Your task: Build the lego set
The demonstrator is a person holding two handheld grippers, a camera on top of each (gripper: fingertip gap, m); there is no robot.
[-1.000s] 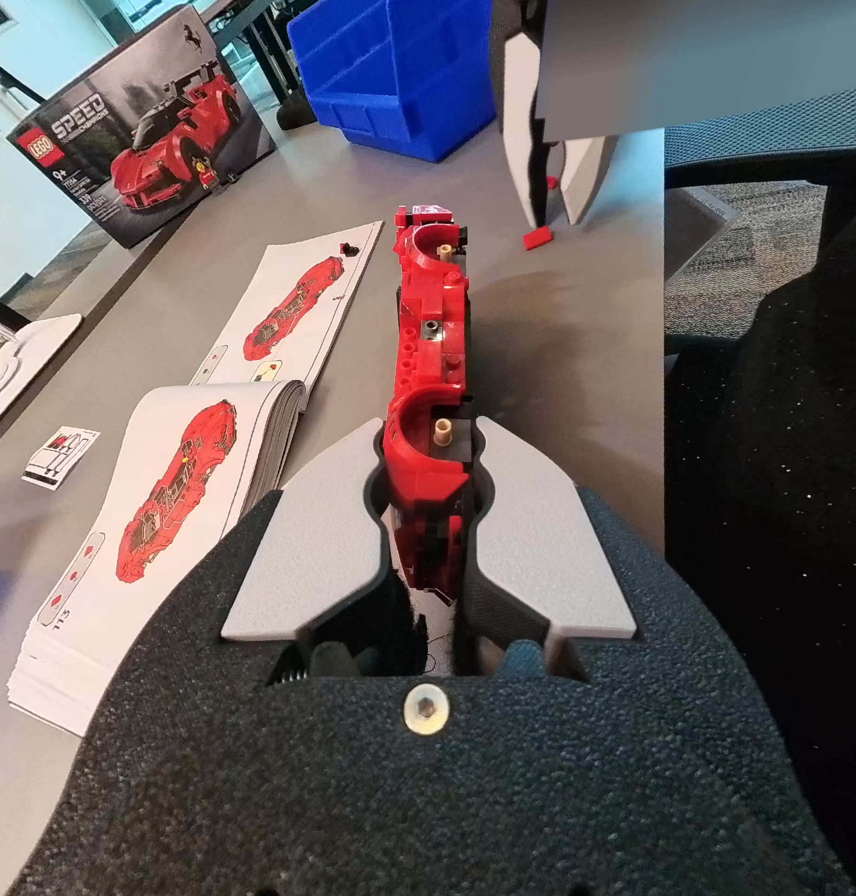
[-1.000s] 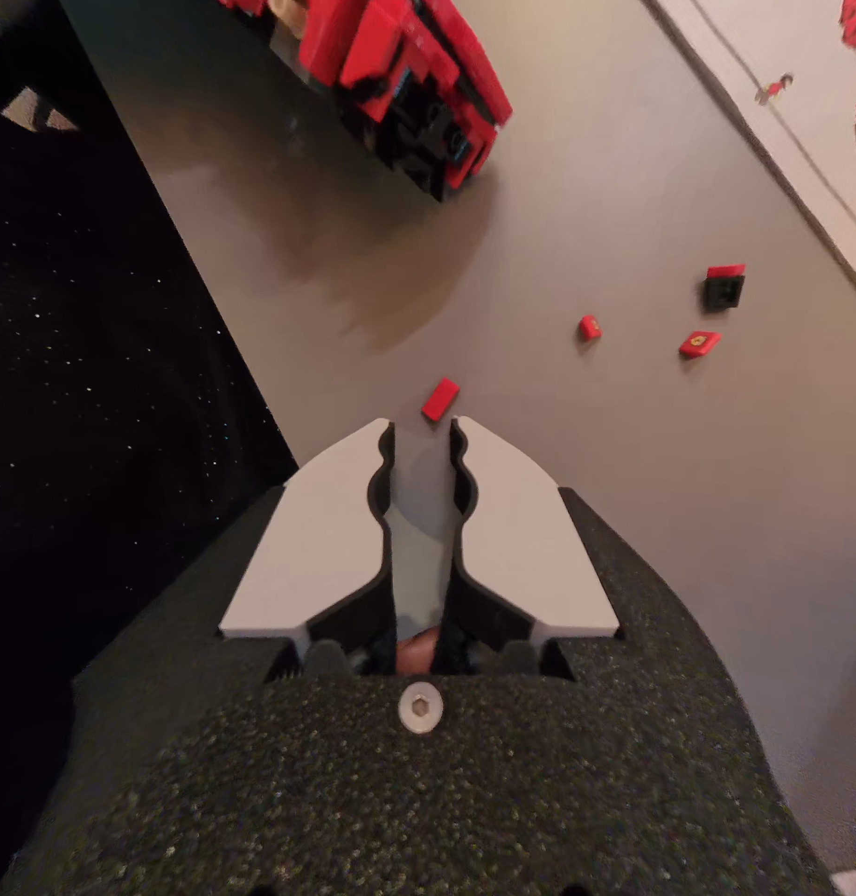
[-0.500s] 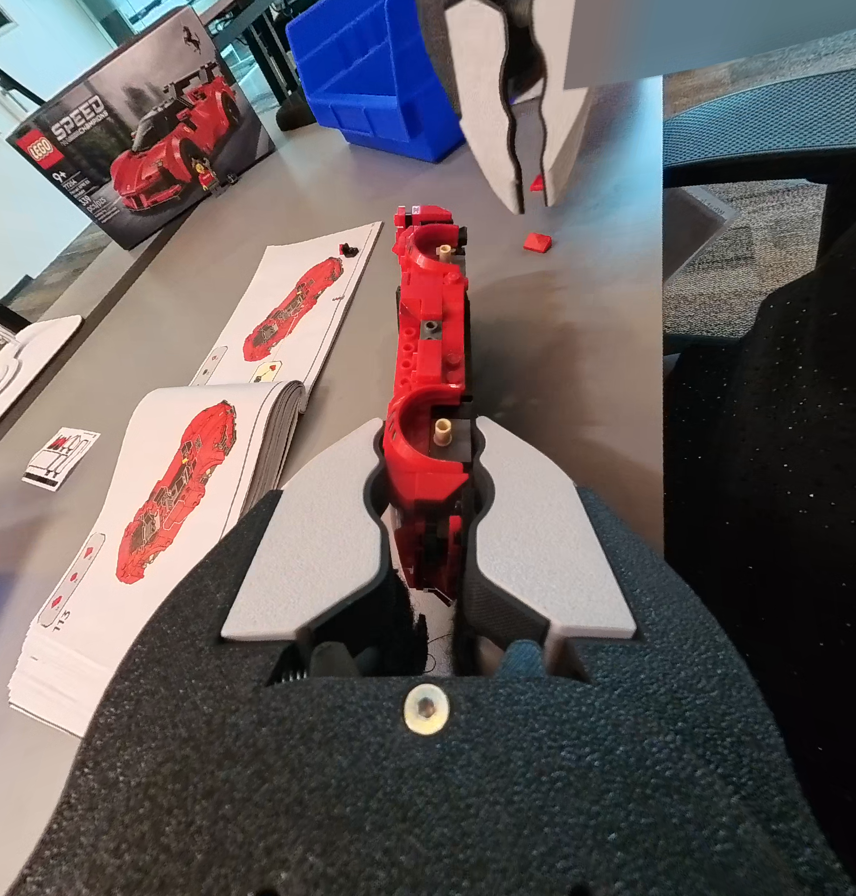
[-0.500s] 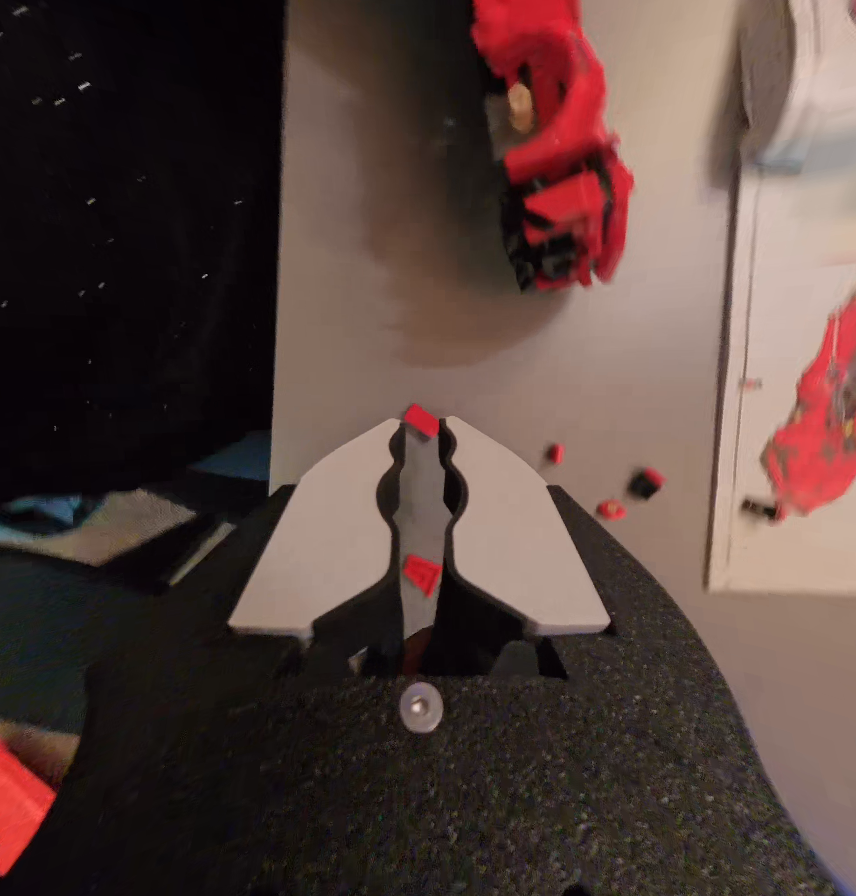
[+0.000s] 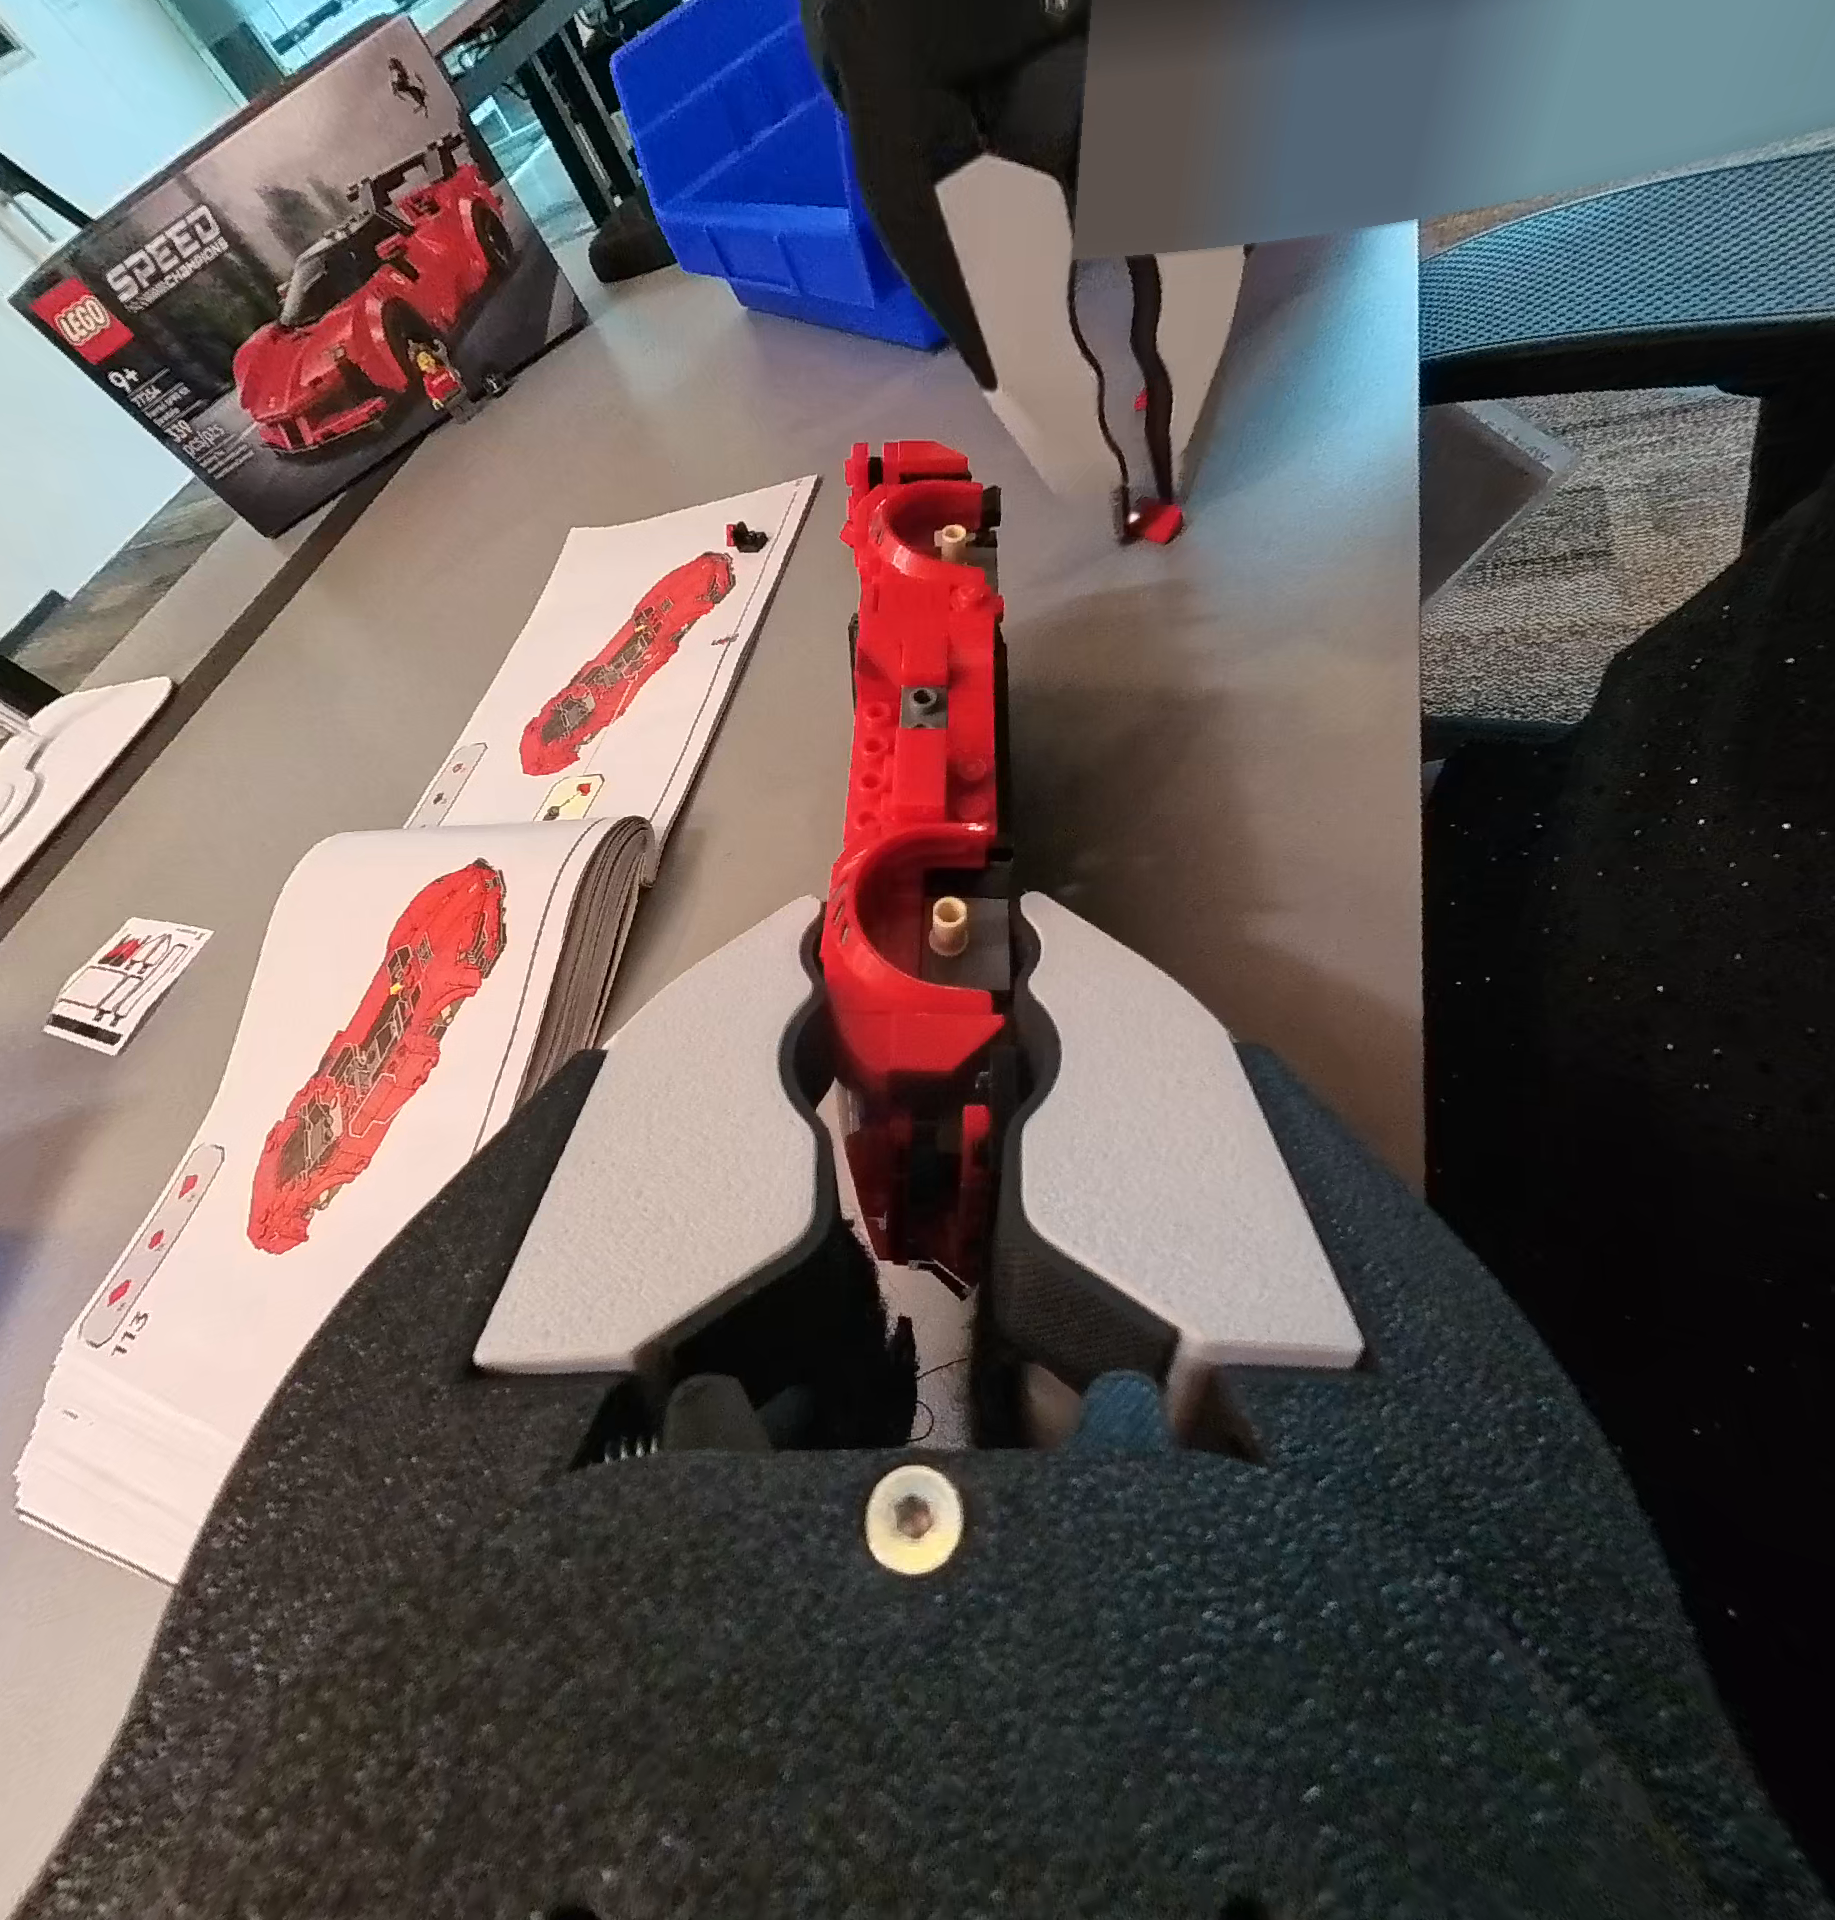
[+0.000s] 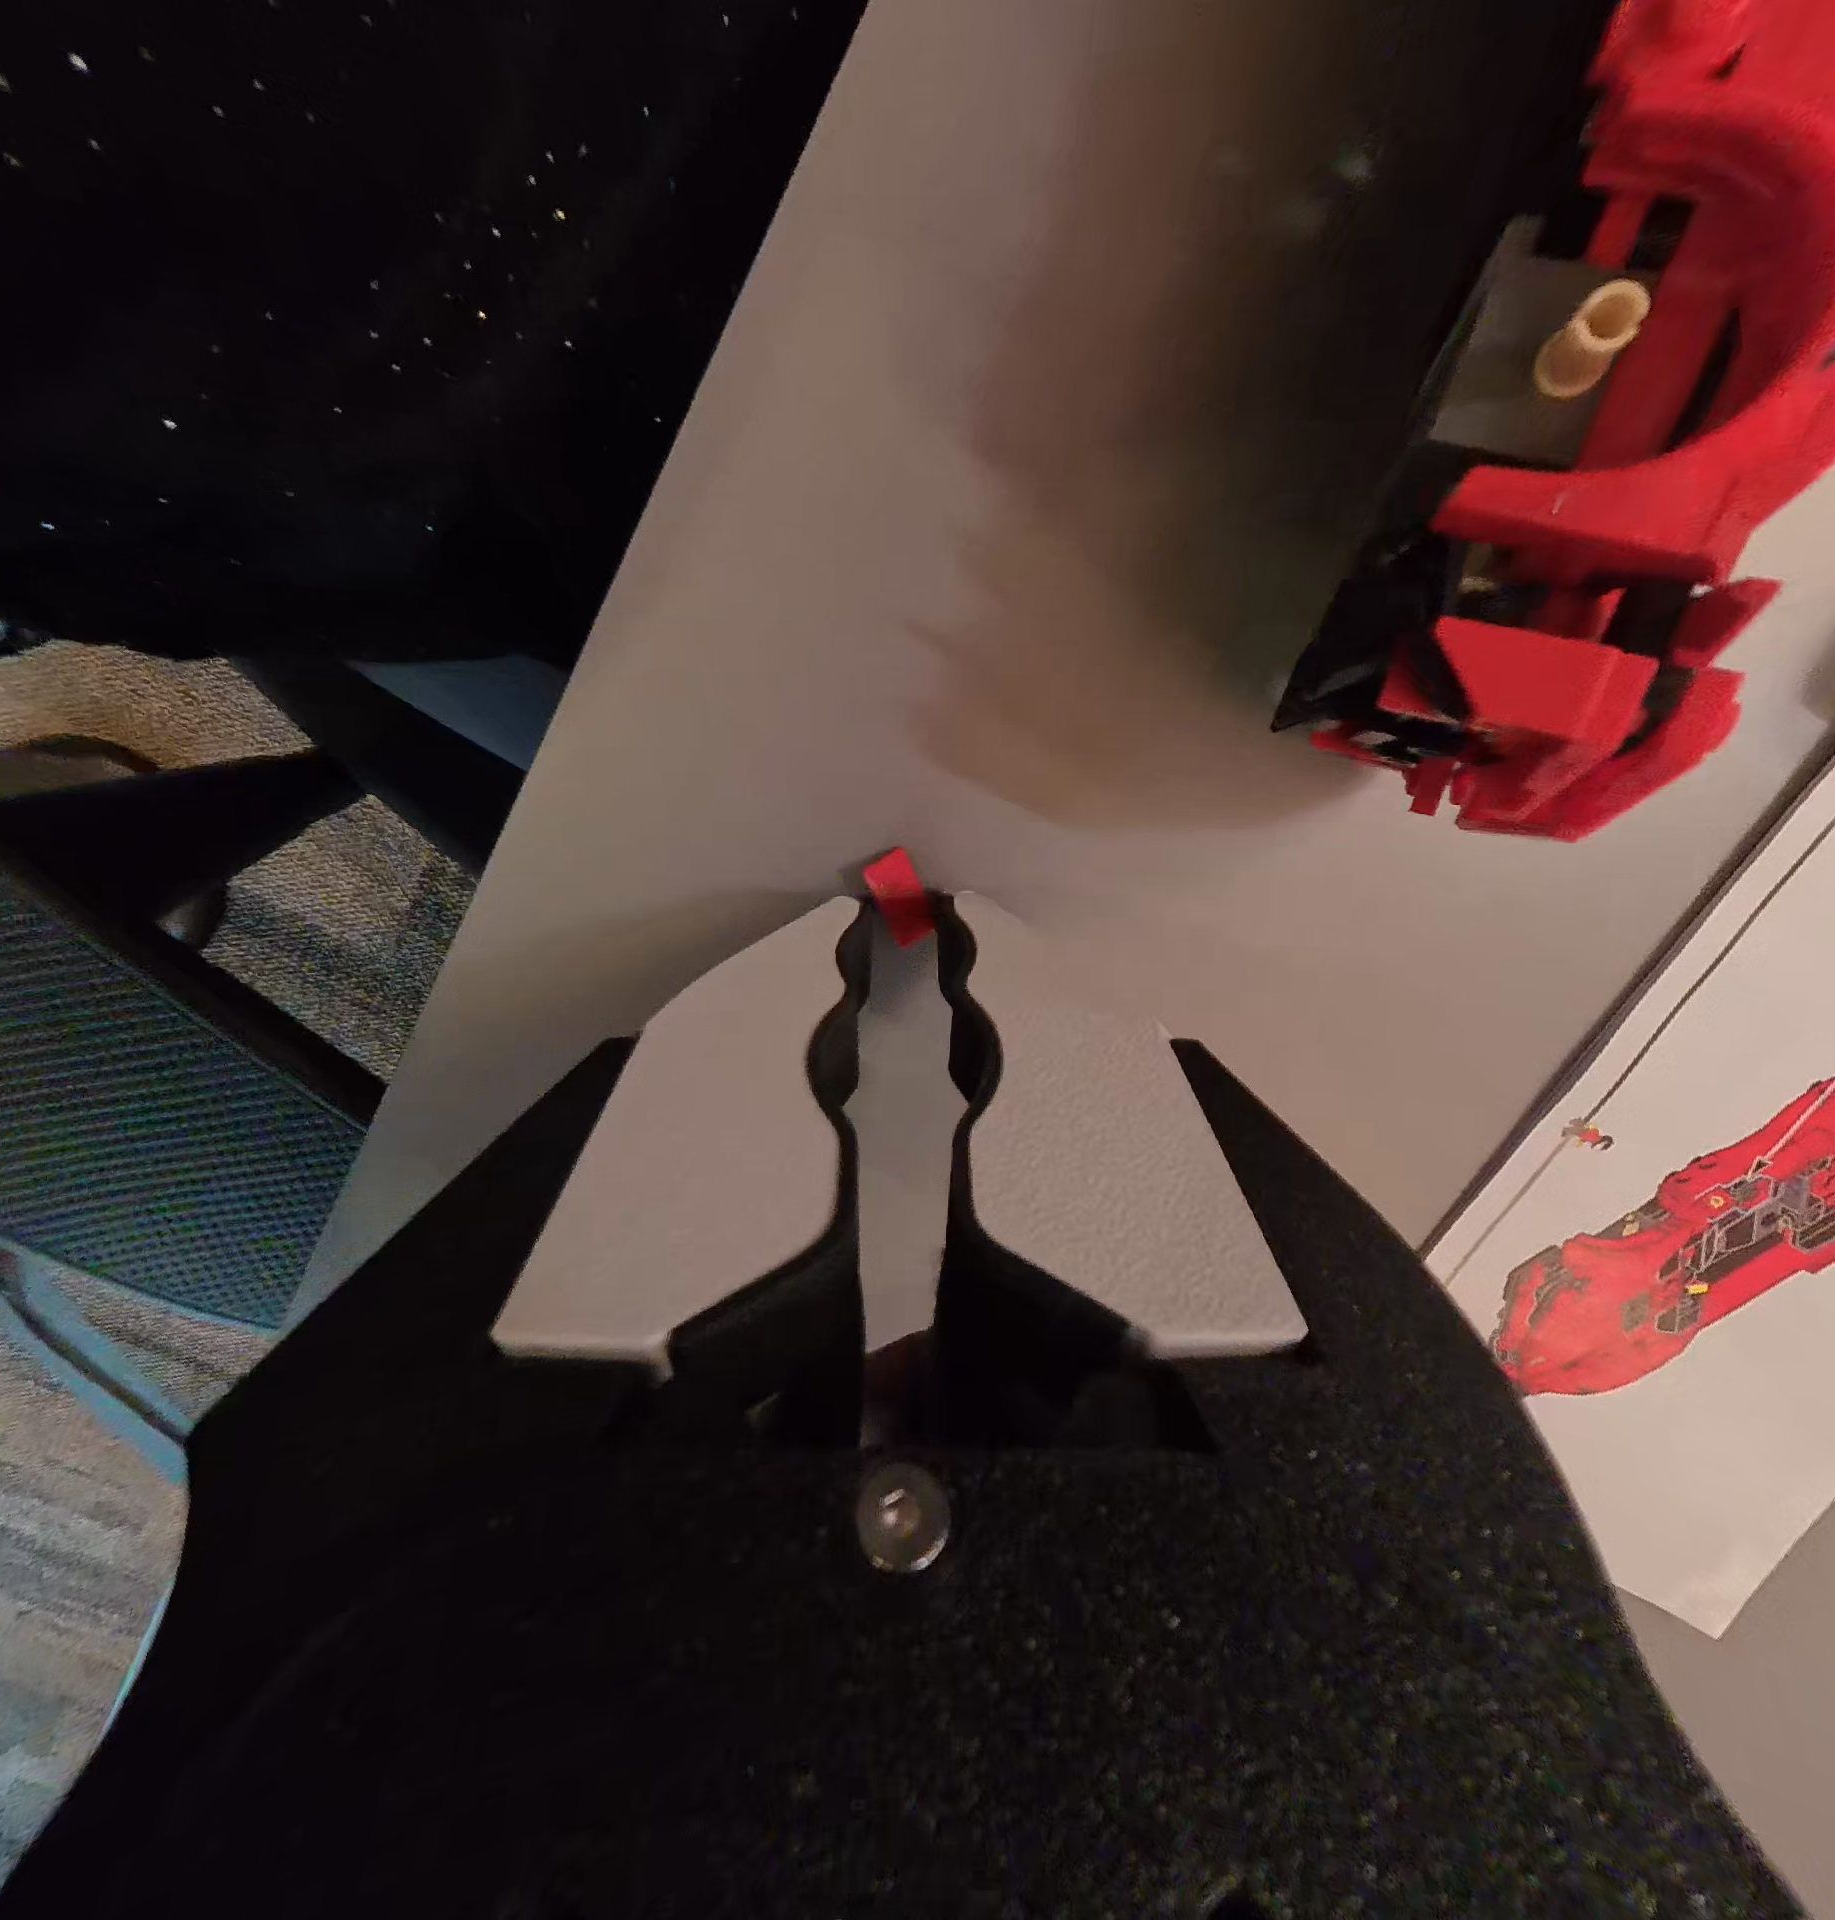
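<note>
While the left gripper (image 5: pixel 918 961) stays clamped on the near end of the half-built red car (image 5: pixel 918 727), that model runs up the middle of the left wrist view, turned on its side with two wheel arches and tan axle pins facing up. At the upper middle of the same frame sits a blue bin (image 5: pixel 757 177); its inside is turned away, so its contents cannot be told. A set box (image 5: pixel 289 281) stands at the upper left on the grey table (image 5: pixel 1256 779). An open instruction booklet (image 5: pixel 373 1039) lies left of the car, with a small sticker sheet (image 5: pixel 128 987) at the far left and a tiny black-and-red piece (image 5: pixel 747 535) resting on the booklet's far page.

At the upper right of the left wrist view the right gripper (image 5: pixel 1141 499) points down at the table, its tips around a small red piece (image 5: pixel 1157 520). The right wrist view shows that red piece (image 6: pixel 897 899) caught between the fingertips (image 6: pixel 840 920) at mid-frame, jaws nearly together on it, though motion blur leaves it uncertain whether the piece has left the table.

Half a second ago the right gripper hung higher and farther back, above the loose piece; it has since come down onto it. The car and booklet have not moved, and the car now fills the upper right of the right wrist view.
</note>
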